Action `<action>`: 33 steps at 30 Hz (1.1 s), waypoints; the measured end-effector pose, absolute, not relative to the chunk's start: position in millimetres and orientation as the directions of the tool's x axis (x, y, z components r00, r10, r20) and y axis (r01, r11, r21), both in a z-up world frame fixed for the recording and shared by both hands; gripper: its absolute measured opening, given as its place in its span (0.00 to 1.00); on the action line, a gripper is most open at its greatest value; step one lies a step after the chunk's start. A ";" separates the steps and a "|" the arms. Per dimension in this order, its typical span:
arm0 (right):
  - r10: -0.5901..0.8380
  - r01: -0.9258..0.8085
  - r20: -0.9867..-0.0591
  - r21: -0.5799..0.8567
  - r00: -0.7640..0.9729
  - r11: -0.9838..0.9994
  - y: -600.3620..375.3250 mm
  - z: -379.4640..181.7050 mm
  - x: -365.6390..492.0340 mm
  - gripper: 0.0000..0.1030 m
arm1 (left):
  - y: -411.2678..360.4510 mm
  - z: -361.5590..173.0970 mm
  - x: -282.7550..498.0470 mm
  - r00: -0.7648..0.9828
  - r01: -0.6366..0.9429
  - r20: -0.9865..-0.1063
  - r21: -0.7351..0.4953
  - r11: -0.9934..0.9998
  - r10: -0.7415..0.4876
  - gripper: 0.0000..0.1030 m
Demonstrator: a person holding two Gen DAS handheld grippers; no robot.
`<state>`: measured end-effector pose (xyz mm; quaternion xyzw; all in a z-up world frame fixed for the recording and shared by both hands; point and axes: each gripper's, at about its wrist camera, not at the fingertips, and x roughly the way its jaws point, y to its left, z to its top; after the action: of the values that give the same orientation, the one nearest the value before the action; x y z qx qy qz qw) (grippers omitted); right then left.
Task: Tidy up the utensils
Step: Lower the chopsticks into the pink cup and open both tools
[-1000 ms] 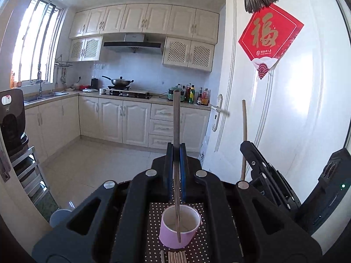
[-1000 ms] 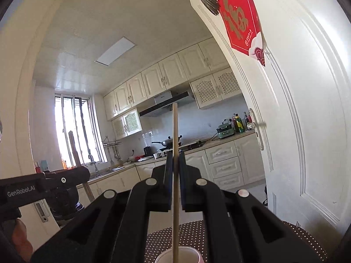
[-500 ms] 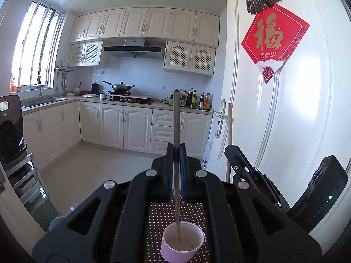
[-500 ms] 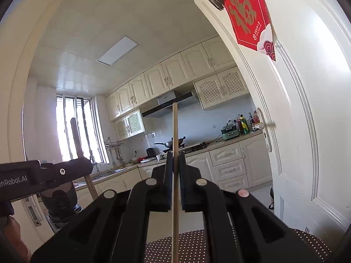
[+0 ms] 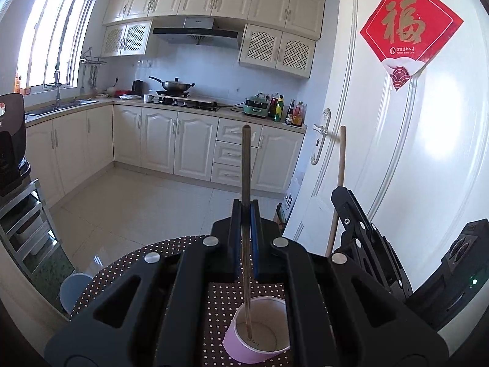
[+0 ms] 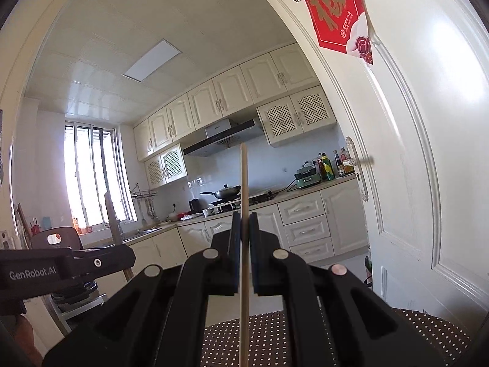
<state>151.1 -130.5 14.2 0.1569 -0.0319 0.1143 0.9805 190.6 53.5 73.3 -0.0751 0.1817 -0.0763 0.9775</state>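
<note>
Chopsticks are sitting upright in both of your grippers. Your left gripper (image 5: pixel 244 214) is clamping a dark chopstick (image 5: pixel 246 165), whose lower end is dipping inside the pink cup (image 5: pixel 255 348) below. Your right gripper (image 6: pixel 243 226) is pinching a pale wooden chopstick (image 6: pixel 243 183); its lower end is running out of the bottom of the right wrist view, so you cannot tell where it is pointing.

Tipping is the main risk, I judge: the cup is looking light, and if you are pushing the dark stick sideways against its wall while lowering, the cup could slide or topple on the cloth. Releasing too high could let the stick bounce out. The two grippers are working close together over one small opening, so they could knock each other, or the pale stick could strike the rim instead of entering.

Underneath, a brown tablecloth with white dots (image 5: pixel 220 299) is covering a round table. Beyond it, a kitchen with cream cabinets (image 5: pixel 159 143) is opening out, with a wok (image 5: pixel 174 85) on the stove, bottles (image 5: pixel 287 111) on the counter and a bright window (image 5: pixel 55 27). Beside you a white door (image 5: pixel 412 168) is carrying a red paper decoration (image 5: pixel 403 27).
</note>
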 end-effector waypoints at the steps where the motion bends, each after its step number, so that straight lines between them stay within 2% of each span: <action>1: 0.214 -0.233 0.095 0.303 0.972 0.924 -130.2 12.9 152.9 0.04 | 53.6 72.3 192.1 0.921 0.122 -0.347 -0.175 0.977 -0.177 0.06; 22: 0.194 -0.175 -0.036 0.295 0.980 0.939 -132.8 -14.6 156.6 0.05 | 49.0 41.7 216.7 0.874 0.169 -0.424 -0.190 0.967 -0.236 0.06; 31: 0.211 -0.184 -0.065 0.288 0.975 0.940 -135.8 -16.0 152.8 0.07 | 49.7 37.2 220.0 0.873 0.208 -0.405 -0.193 0.959 -0.271 0.07; 33: 0.207 -0.179 -0.072 0.286 0.976 0.941 -138.0 -16.1 152.2 0.12 | 49.6 36.0 220.0 0.865 0.223 -0.416 -0.180 0.958 -0.280 0.07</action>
<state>152.2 -138.0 -16.1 0.1404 0.0504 0.0981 0.9839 220.0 49.6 36.0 -0.0632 0.2245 -0.1306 0.9636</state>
